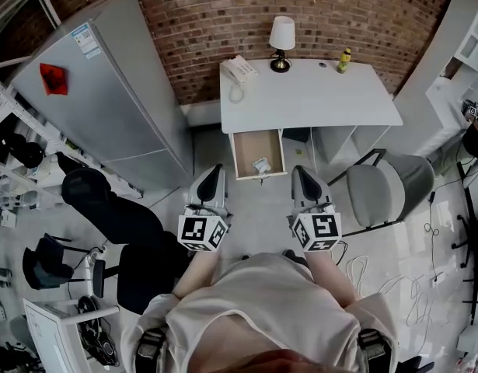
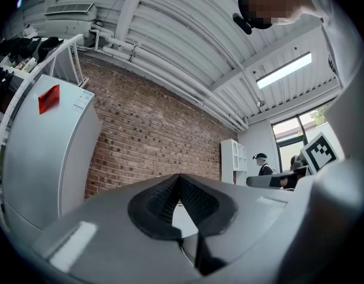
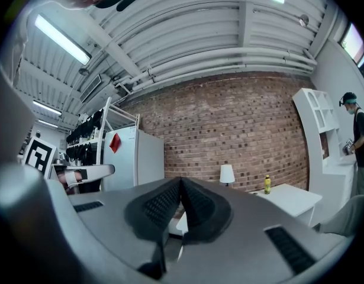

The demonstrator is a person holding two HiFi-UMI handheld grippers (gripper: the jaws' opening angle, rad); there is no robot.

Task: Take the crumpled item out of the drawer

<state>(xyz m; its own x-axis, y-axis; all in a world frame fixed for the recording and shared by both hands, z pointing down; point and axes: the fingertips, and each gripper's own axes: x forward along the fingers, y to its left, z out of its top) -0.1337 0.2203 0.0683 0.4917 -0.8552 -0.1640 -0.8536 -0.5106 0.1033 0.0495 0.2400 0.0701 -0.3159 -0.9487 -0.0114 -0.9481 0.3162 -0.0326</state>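
Below the white worktop [image 1: 308, 99], which stood against a brick wall [image 1: 301, 6], the drawer [image 1: 240, 155] hung pulled open w/ the crumpled item [image 1: 261, 165], a small white wad, lying inside toward the front end, nearer the person. Neither tool touched it. The left hand-held gripper [image 1: 215, 168] sat just left of the drawer's front, jaws clenched tip to tip w/ nothing btwn them. The right hand-held gripper [image 1: 299, 169] sat just right of the drawer's front, likewise clamped together and empty. Both pointed toward the wall. On the worktop were a white phone [image 1: 239, 70] at the left rear corner, a lamp [image 1: 282, 41] at the back, and a yellow bottle [image 1: 344, 59] further right. A grey chair [image 1: 386, 185] stood to the right and a fridge [image 1: 106, 99] to the left.
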